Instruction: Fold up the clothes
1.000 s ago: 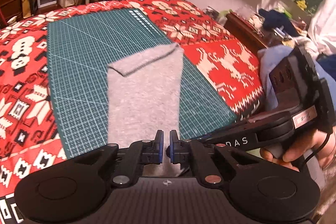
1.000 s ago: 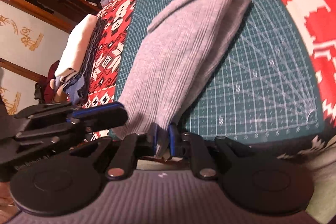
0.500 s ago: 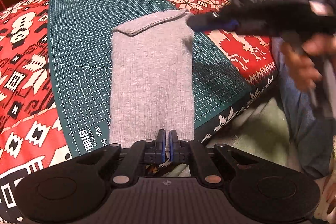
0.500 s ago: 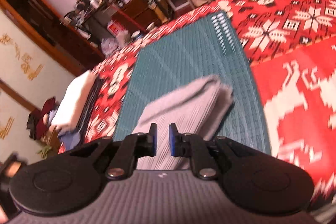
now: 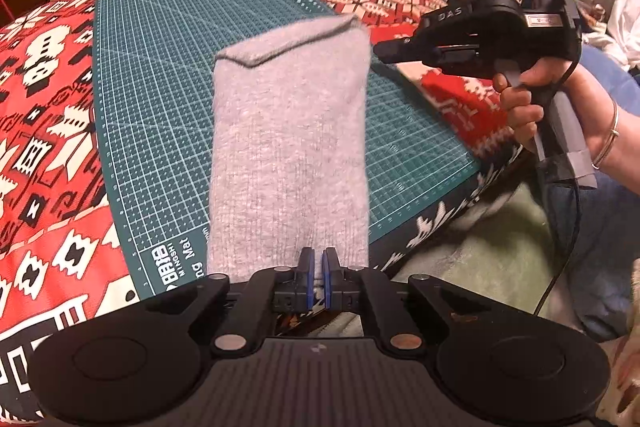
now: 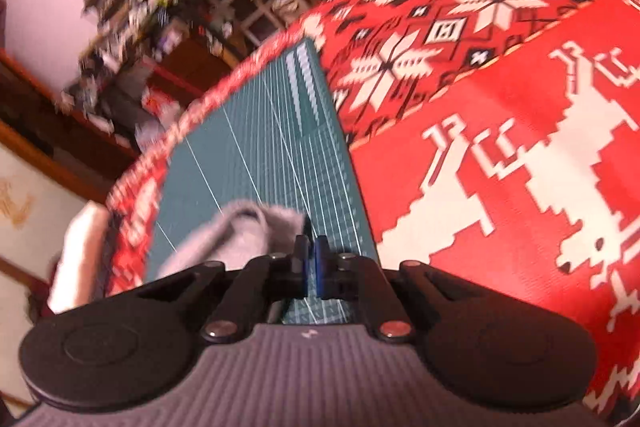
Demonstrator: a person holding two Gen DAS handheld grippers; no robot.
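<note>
Left wrist view: left gripper (image 5: 317, 269) jaws are pinching the near hem of the grey ribbed knit garment (image 5: 290, 147), which is lying as a long strip on the green gridded cutting mat (image 5: 160, 75). Mat print is reading "MINGSHI ... Mat". Black right gripper (image 5: 384, 47) at 2 o'clock, marked "DAS", is nearing the far corner. Likely step: folding lengthwise halves.

Right wrist view: blurred; jaws nearly closed, apparently empty; garment sitting at 9 o'clock. Next needs a far-corner grasp.

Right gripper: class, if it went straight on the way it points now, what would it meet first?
Probably the green cutting mat, just past the right gripper; the grey folded garment lies slightly to its left. Blur makes depth uncertain.
</note>
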